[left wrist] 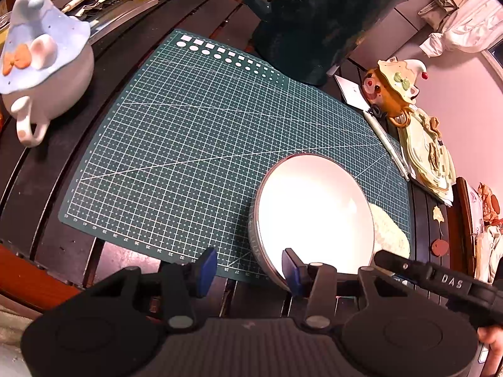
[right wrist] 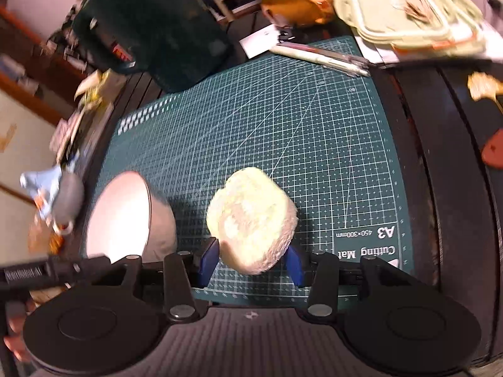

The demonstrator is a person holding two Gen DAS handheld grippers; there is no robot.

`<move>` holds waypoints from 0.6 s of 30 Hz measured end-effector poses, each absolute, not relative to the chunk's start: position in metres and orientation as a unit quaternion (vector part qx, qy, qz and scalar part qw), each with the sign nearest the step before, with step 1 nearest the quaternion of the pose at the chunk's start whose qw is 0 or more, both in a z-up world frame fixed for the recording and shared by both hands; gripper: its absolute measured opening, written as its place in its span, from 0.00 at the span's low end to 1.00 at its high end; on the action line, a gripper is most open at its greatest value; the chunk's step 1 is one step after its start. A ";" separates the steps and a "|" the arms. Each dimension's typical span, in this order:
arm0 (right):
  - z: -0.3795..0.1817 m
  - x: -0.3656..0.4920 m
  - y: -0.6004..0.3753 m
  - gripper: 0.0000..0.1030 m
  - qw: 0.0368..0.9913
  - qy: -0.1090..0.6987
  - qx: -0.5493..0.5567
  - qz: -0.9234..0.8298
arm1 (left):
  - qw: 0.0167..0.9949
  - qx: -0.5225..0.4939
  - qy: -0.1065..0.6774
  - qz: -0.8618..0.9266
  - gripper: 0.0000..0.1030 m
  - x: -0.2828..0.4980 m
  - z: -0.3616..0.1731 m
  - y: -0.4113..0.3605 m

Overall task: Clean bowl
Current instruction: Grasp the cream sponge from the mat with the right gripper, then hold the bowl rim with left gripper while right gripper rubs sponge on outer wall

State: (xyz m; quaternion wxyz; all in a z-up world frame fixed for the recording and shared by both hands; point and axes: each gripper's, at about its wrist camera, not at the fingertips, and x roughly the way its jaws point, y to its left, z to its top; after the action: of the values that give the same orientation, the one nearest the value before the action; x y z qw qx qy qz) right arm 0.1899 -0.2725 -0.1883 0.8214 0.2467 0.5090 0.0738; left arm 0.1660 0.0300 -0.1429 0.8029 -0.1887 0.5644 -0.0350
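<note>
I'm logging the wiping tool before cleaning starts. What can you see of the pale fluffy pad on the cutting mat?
The pad is round, thick and cream-yellow, with a fuzzy, fibrous surface like a loofah or scrubber. It lies flat on the green cutting mat, just right of the tilted white bowl. Its near edge sits between the open blue pads of the right hand-held gripper; whether they touch it is unclear.

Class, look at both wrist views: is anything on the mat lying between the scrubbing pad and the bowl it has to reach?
Nothing visible. The scrubbing pad lies between the right tool's open pads, and only bare cutting mat separates it from the tilted bowl.
</note>
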 end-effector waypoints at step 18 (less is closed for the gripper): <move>-0.155 0.183 -0.265 0.12 0.842 0.459 0.242 0.147 | 0.803 -0.201 0.561 -0.017 0.46 0.169 -0.145 0.037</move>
State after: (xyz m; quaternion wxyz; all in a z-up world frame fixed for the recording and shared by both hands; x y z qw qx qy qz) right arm 0.1830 -0.2655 -0.1555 0.8421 0.2417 0.4592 0.1467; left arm 0.1694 0.0375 -0.1452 0.8031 -0.2009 0.5608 -0.0165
